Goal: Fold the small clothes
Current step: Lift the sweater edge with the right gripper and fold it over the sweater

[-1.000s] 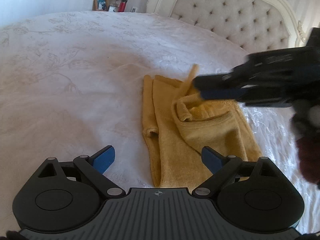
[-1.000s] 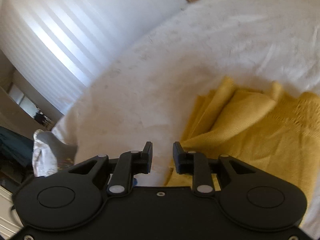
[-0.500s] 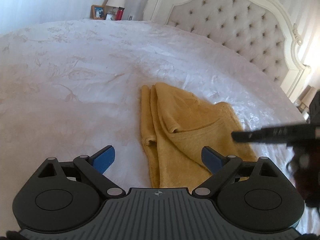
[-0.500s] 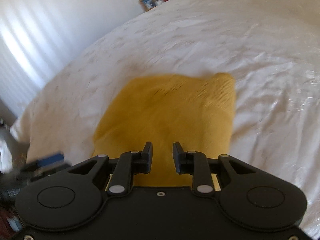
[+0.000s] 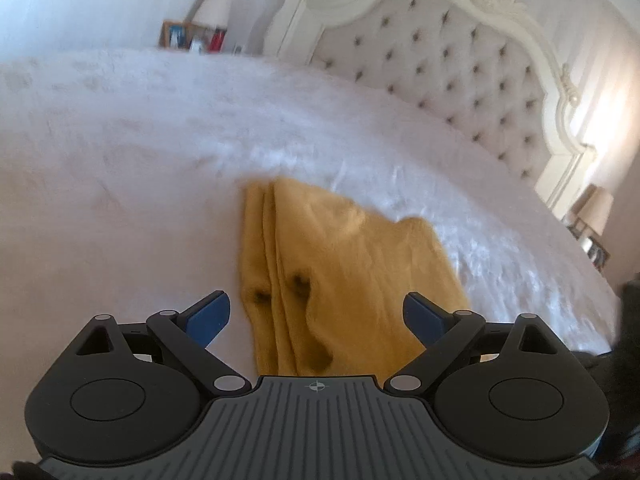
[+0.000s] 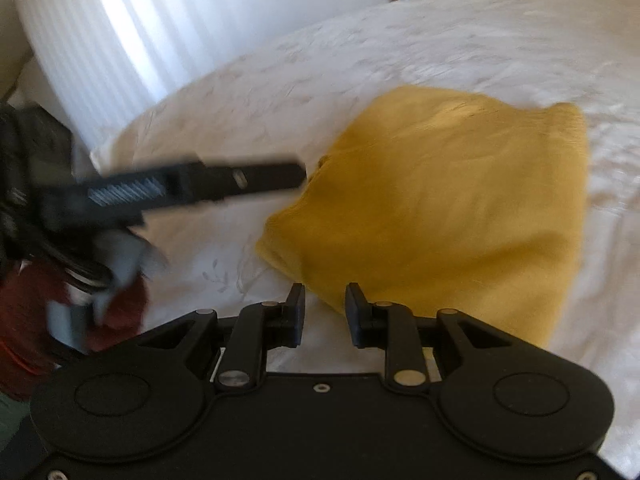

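A folded yellow knit garment (image 5: 344, 268) lies on the white bedspread (image 5: 140, 184); it also shows in the right wrist view (image 6: 452, 200). My left gripper (image 5: 316, 312) is wide open and empty, just above the garment's near end, its blue pads either side. My right gripper (image 6: 324, 312) has its jaws a small gap apart and empty, at the garment's near corner. The left gripper shows blurred in the right wrist view (image 6: 192, 188), at the garment's left edge.
A tufted headboard (image 5: 460, 68) stands at the back right. A nightstand with a lamp and picture frame (image 5: 196, 32) is at the back left. Another lamp (image 5: 592, 216) stands at the right. A white striped wall (image 6: 100, 40) lies beyond the bed's left edge.
My right gripper let go of the garment's folded-over part and drew back off to the right. The garment now lies folded flat. My left gripper tilted and moved closer over its near end.
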